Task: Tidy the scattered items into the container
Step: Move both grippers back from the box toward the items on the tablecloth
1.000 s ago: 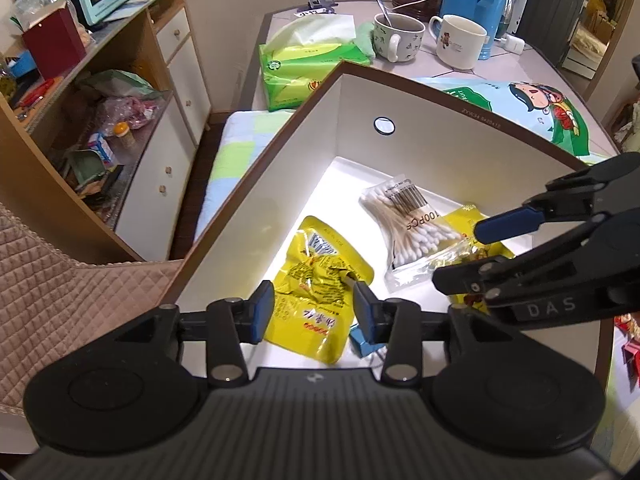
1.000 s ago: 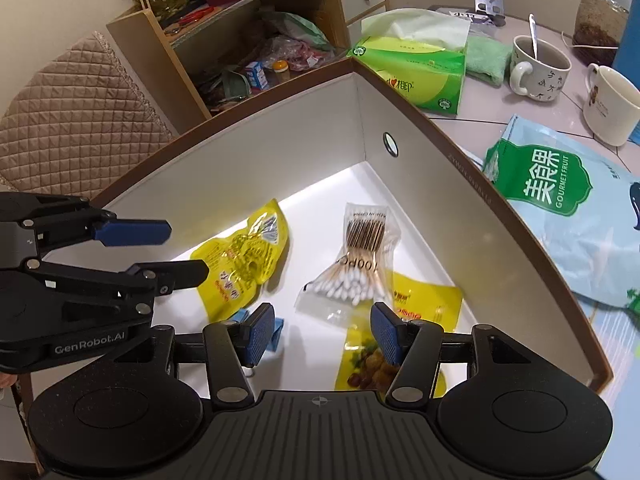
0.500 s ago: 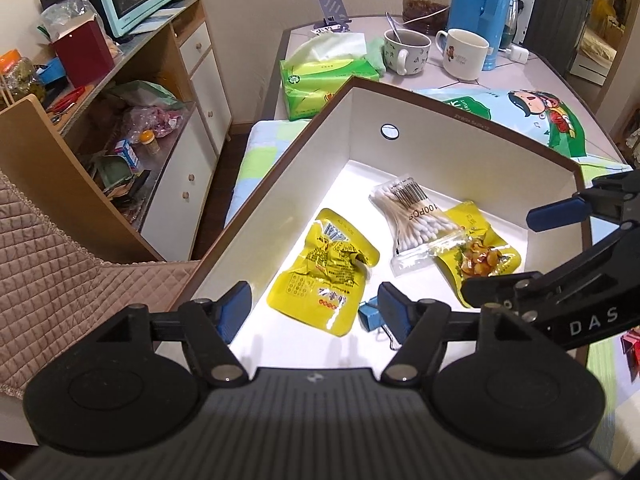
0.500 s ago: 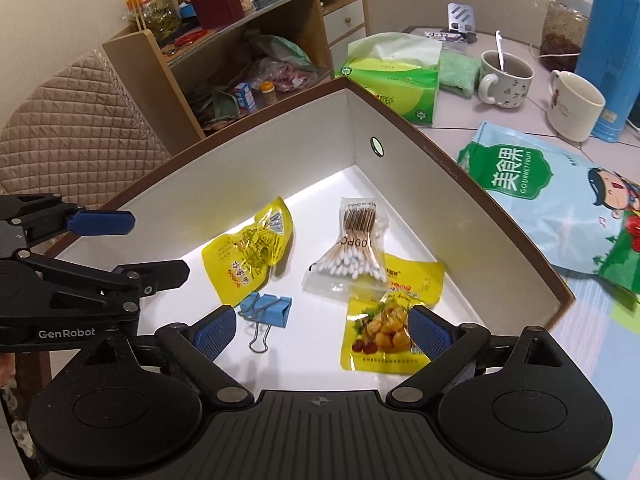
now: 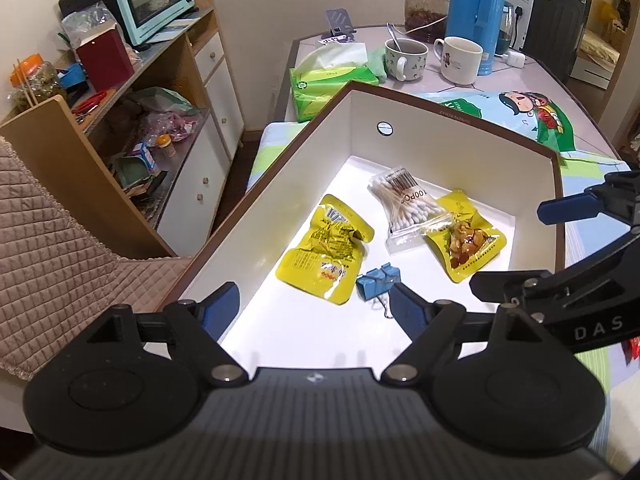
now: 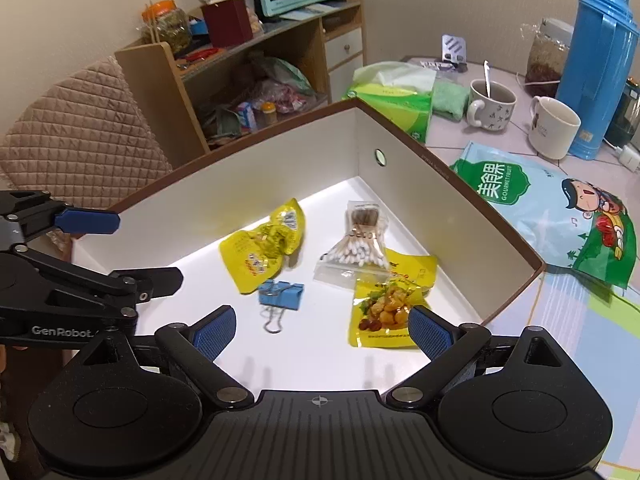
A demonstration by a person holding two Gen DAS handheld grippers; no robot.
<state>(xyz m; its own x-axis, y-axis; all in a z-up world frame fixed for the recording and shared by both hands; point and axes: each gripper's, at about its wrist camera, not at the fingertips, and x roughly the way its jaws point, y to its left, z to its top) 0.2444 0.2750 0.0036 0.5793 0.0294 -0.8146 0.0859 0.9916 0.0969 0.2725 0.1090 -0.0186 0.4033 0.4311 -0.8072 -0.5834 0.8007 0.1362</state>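
Left gripper (image 5: 316,306) wide, empty, over box (image 5: 448,110) near edge. Ahead inside, left to right: crumpled yellow pouch (image 5: 326,254), blue binder clip (image 5: 378,283), cotton swab bag (image 5: 408,208), yellow snack pouch (image 5: 466,240). Right gripper (image 6: 322,328) wide, empty, alongside.

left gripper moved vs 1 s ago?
Yes. The left gripper has pulled up and back from the box and its jaws opened; the blue binder clip now lies free.

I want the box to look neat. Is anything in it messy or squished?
A little. The yellow snack pouch on the left is crumpled and folded at its top, and the cotton swab bag lies partly over the other yellow pouch. Nothing spilled.
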